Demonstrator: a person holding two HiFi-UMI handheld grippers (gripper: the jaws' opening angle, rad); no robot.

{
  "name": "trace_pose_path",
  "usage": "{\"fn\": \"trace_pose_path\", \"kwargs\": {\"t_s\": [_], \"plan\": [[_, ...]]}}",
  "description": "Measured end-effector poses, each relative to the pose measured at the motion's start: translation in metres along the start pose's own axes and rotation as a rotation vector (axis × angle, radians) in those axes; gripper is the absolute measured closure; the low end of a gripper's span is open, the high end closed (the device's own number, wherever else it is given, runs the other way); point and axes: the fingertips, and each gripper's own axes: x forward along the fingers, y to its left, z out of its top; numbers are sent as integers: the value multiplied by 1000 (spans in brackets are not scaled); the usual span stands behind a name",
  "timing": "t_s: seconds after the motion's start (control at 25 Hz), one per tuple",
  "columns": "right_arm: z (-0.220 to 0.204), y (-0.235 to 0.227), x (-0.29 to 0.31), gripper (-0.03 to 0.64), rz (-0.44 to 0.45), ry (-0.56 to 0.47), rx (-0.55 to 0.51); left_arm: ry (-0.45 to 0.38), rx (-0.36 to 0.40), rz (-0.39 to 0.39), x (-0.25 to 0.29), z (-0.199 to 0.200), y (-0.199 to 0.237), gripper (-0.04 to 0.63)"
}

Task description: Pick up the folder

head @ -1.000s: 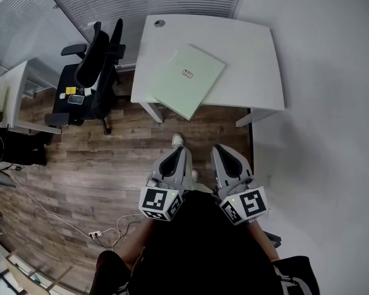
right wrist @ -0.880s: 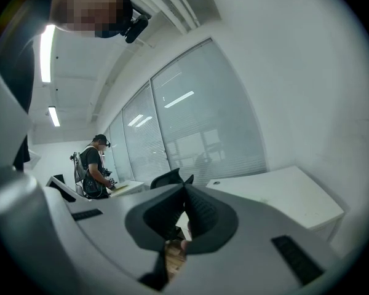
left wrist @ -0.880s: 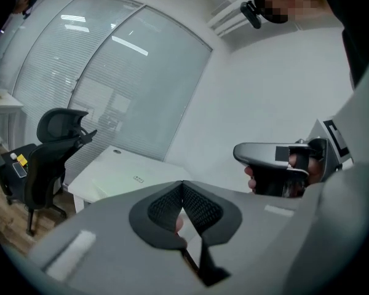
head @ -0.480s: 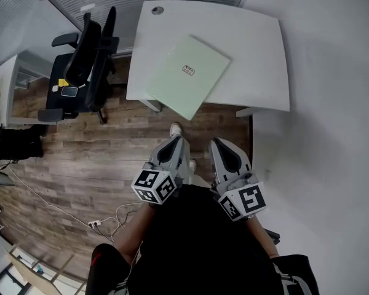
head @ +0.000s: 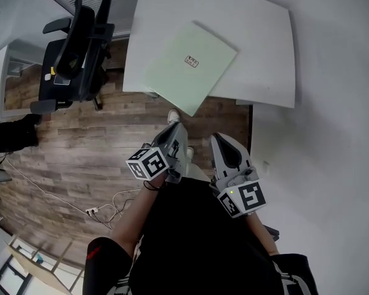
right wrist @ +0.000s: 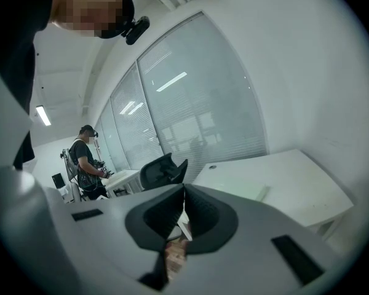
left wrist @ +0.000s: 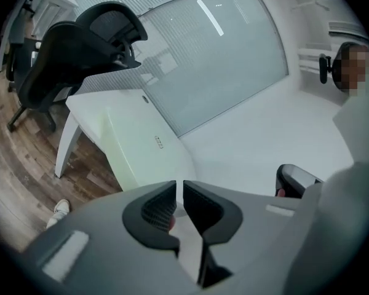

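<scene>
A pale green folder (head: 190, 66) lies flat on the white table (head: 264, 54), one corner hanging over the near edge. Both grippers hover over the wooden floor short of the table, touching nothing. The left gripper (head: 177, 129) points at the folder's overhanging corner, rolled onto its side, with its jaws shut and empty. The right gripper (head: 221, 141) sits beside it, jaws together with nothing between them. In the left gripper view the folder (left wrist: 147, 146) shows beyond the closed jaws (left wrist: 179, 186). The right gripper view shows the table and folder (right wrist: 261, 192) past its jaws (right wrist: 184, 189).
A black office chair (head: 74, 48) stands left of the table. Another desk (head: 6, 85) is at the far left. Cables and a power strip (head: 95, 212) lie on the floor. A white wall runs along the right. A person (right wrist: 86, 158) stands far off.
Both grippers have moved forward toward the table. The left one has rolled, so its marker cube now faces left. The table and folder appear nearer.
</scene>
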Motion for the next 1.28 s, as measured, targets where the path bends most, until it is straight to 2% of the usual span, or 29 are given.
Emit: {"fn": "trace_pose_path", "kwargs": {"t_s": [0.08, 0.2, 0.44, 0.64, 0.88, 1.28], "plan": [[0, 0, 7, 617, 3, 8, -1, 5, -63, -16, 7, -1, 10, 560], [-1, 0, 16, 617, 2, 29, 9, 10, -161, -40, 17, -4, 24, 462], [-4, -1, 30, 617, 6, 57, 9, 23, -238, -22, 35, -3, 48, 357], [-8, -5, 37, 617, 0, 84, 12, 22, -309, -7, 46, -4, 69, 295], [-14, -13, 47, 617, -19, 107, 21, 41, -356, -9, 66, -11, 93, 264], [-28, -30, 49, 617, -66, 158, 54, 72, -422, -85, 97, -14, 106, 255]]}}
